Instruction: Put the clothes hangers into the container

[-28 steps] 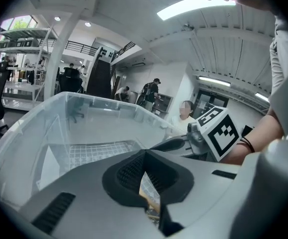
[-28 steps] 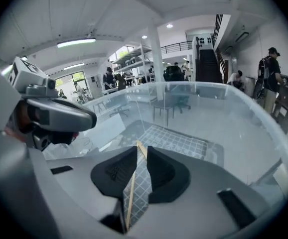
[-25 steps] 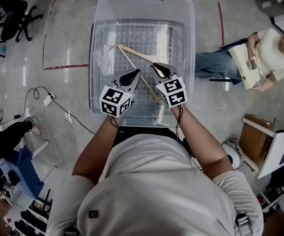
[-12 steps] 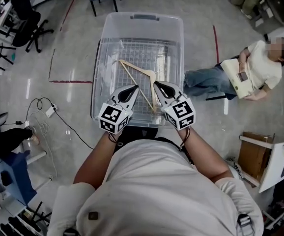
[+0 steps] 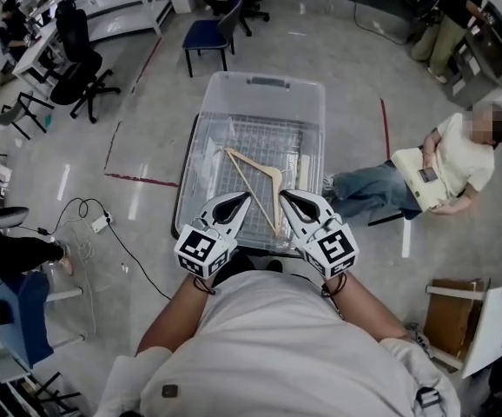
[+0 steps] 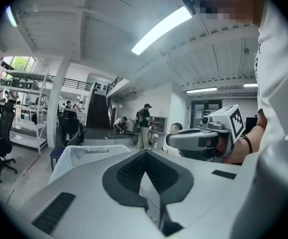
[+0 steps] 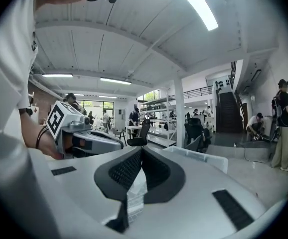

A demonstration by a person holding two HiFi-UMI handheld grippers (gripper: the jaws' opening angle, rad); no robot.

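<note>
A clear plastic container [image 5: 264,81] stands on the floor in front of me, with a wire grid on its bottom. A pale wooden hanger [image 5: 255,165] lies loose inside it, its long bar running toward the near wall. My left gripper [image 5: 241,199] and right gripper [image 5: 286,195] hover side by side over the container's near edge. Both point forward with jaws shut and nothing between them. The left gripper view shows its own jaws [image 6: 145,154] closed and the right gripper [image 6: 204,138] beside it. In the right gripper view its jaws [image 7: 141,151] are also closed, above the container rim [image 7: 199,156].
A person [image 5: 455,159] sits on the floor to the right of the container. A blue chair [image 5: 212,37] stands beyond it, a black office chair [image 5: 82,55] at far left. A cable with a power strip [image 5: 102,224] and red tape lines [image 5: 134,179] lie on the left.
Both grippers have drawn back from over the hanger to the container's near edge. The view has lifted, showing more of the room. The hanger stays lying in the container.
</note>
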